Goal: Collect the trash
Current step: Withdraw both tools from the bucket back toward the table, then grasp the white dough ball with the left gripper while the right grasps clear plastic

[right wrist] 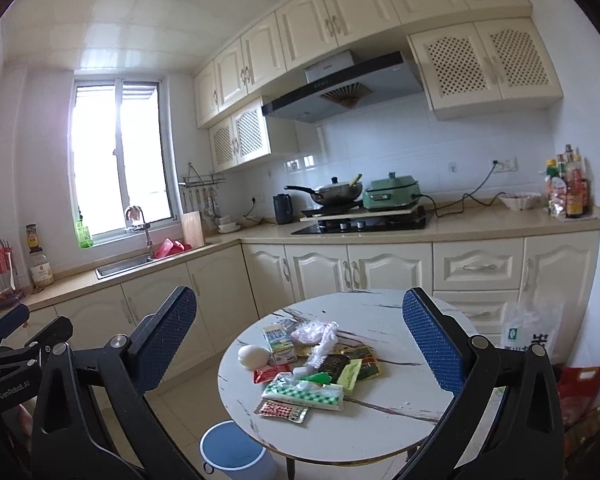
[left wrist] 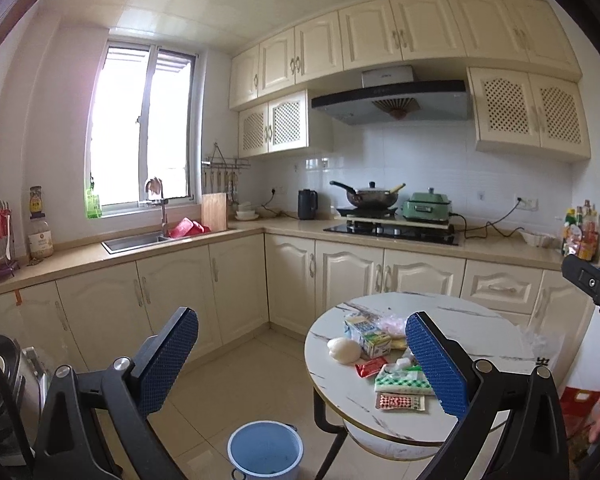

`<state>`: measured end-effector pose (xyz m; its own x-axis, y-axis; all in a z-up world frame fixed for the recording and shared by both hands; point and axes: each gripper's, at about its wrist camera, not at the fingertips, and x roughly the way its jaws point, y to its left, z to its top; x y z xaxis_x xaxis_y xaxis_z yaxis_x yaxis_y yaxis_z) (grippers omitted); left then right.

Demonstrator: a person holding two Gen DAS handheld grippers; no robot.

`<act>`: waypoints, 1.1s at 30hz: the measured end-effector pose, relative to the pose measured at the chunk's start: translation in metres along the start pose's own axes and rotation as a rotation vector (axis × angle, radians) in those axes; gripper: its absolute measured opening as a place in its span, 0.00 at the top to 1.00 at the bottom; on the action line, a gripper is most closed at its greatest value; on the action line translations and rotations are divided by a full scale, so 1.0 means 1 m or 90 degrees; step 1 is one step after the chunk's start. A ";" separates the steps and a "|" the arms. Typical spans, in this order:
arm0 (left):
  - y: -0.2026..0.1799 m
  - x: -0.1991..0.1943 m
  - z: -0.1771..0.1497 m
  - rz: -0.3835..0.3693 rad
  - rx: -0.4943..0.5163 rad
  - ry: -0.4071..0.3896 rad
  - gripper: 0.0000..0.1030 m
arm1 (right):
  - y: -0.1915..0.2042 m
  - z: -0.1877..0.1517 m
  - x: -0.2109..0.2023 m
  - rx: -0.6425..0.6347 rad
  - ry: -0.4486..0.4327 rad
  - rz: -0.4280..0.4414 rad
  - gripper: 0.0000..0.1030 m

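A pile of trash lies on a round white marble table (right wrist: 380, 432): a milk carton (right wrist: 278, 342), a white round lump (right wrist: 253, 357), a red sachet (right wrist: 270, 374), a green-checked tissue pack (right wrist: 304, 392), a red-patterned packet (right wrist: 284, 410), dark and green wrappers (right wrist: 352, 366), and crumpled clear plastic (right wrist: 318, 336). A blue bin (right wrist: 234, 454) stands on the floor by the table's left side; it also shows in the left wrist view (left wrist: 265, 450). My left gripper (left wrist: 300, 364) is open and empty, above the floor left of the table (left wrist: 332, 392). My right gripper (right wrist: 300, 344) is open and empty, held back from the pile.
Cream kitchen cabinets and a counter run along the far walls, with a sink (right wrist: 124, 266), a hob with a wok (right wrist: 332, 194) and a green cooker (right wrist: 392, 194). A white plastic bag (right wrist: 528, 332) and a red bag (right wrist: 580, 384) sit right of the table.
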<state>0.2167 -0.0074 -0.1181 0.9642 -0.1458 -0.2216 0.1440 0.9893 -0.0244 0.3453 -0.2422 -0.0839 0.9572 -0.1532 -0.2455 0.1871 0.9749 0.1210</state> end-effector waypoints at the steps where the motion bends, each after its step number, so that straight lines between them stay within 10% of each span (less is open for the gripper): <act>1: 0.001 0.013 0.003 -0.002 -0.001 0.011 0.01 | -0.006 -0.004 0.009 0.004 0.015 -0.009 0.00; 26: -0.048 0.411 0.018 -0.098 0.089 0.323 0.01 | -0.124 -0.107 0.224 0.026 0.314 -0.128 0.00; 33: -0.057 0.476 0.007 -0.103 0.108 0.367 0.15 | -0.124 -0.114 0.260 0.011 0.341 -0.119 0.00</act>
<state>0.6693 -0.1334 -0.2152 0.6581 -0.2192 -0.7203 0.3574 0.9330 0.0427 0.5460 -0.3849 -0.2720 0.6627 -0.2152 -0.7173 0.3504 0.9356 0.0430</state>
